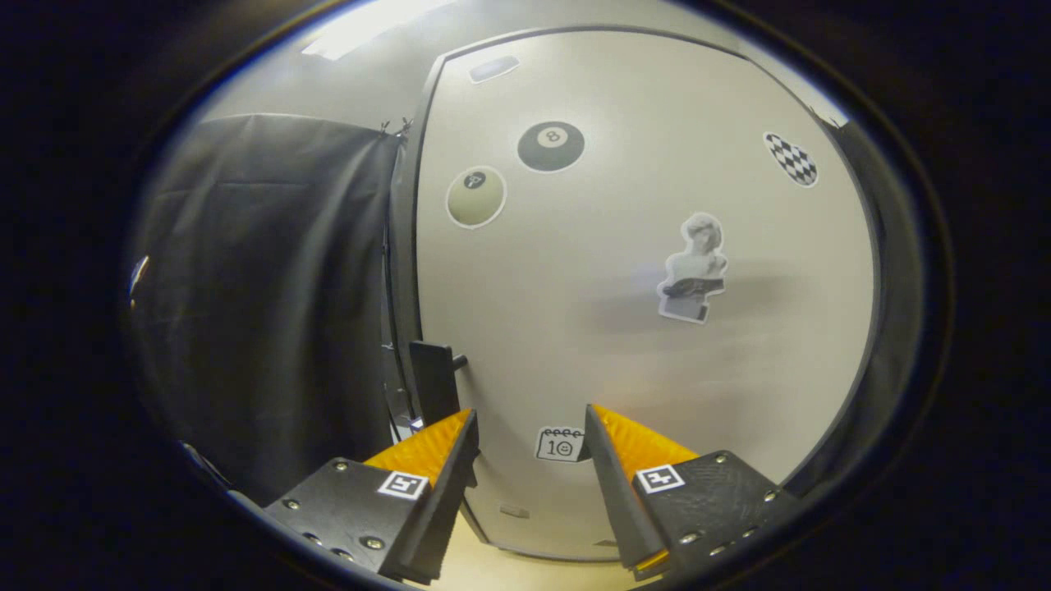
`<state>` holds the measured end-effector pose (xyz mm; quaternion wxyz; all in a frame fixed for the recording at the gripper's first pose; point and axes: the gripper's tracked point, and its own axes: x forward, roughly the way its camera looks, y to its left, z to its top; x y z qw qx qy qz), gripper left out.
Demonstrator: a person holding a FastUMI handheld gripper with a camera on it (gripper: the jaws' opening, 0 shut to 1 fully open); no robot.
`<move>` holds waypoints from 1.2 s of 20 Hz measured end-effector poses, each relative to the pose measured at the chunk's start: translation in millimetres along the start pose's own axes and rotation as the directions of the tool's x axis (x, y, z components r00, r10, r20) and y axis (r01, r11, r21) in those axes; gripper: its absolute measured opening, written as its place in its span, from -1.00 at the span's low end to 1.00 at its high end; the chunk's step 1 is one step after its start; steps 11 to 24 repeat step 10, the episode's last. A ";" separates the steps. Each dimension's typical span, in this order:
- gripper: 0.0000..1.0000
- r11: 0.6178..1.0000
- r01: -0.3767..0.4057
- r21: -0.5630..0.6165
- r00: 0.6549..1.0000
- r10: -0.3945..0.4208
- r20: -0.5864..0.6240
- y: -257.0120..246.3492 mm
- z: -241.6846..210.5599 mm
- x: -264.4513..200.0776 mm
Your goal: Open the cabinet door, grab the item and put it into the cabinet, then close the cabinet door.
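The cabinet door in the middle of the frame looks shut, its handle at lower left just beyond the open, empty gripper, so every step seems left.

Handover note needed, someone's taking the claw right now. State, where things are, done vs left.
Claw: open, holding nothing, facing the cabinet door.
Door: looks shut, stickers on its face. Its dark handle sits at the door's edge, just ahead of one finger, untouched.
Between the fingers, beyond the tips: a small calendar sticker on the door.
Done: nothing that I can confirm from how things stand.
Left: grip the handle and open the door, fetch the item, put it inside, close the door.
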<state>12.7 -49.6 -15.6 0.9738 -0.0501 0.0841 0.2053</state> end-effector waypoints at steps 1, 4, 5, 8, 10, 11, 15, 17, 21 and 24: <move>0.54 1.000 0.005 -0.009 1.000 -0.005 0.003 -3.2 -0.1 -3.0; 0.54 1.000 0.018 -0.019 0.999 -0.017 0.037 -13.7 10.0 -13.8; 0.54 1.000 0.026 -0.016 0.998 -0.025 0.058 -19.4 15.9 -18.7; 0.54 0.998 0.065 -0.003 0.991 -0.064 0.120 -51.1 36.5 -39.5; 0.54 0.995 0.103 -0.006 0.984 -0.101 0.148 -81.0 45.5 -56.3; 0.54 0.995 0.103 -0.006 0.984 -0.101 0.148 -81.0 45.5 -56.3; 0.54 0.995 0.103 -0.006 0.984 -0.101 0.148 -81.0 45.5 -56.3; 0.54 0.995 0.103 -0.006 0.984 -0.101 0.148 -81.0 45.5 -56.3; 0.54 0.995 0.103 -0.006 0.984 -0.101 0.148 -81.0 45.5 -56.3; 0.54 0.995 0.103 -0.006 0.984 -0.101 0.148 -81.0 45.5 -56.3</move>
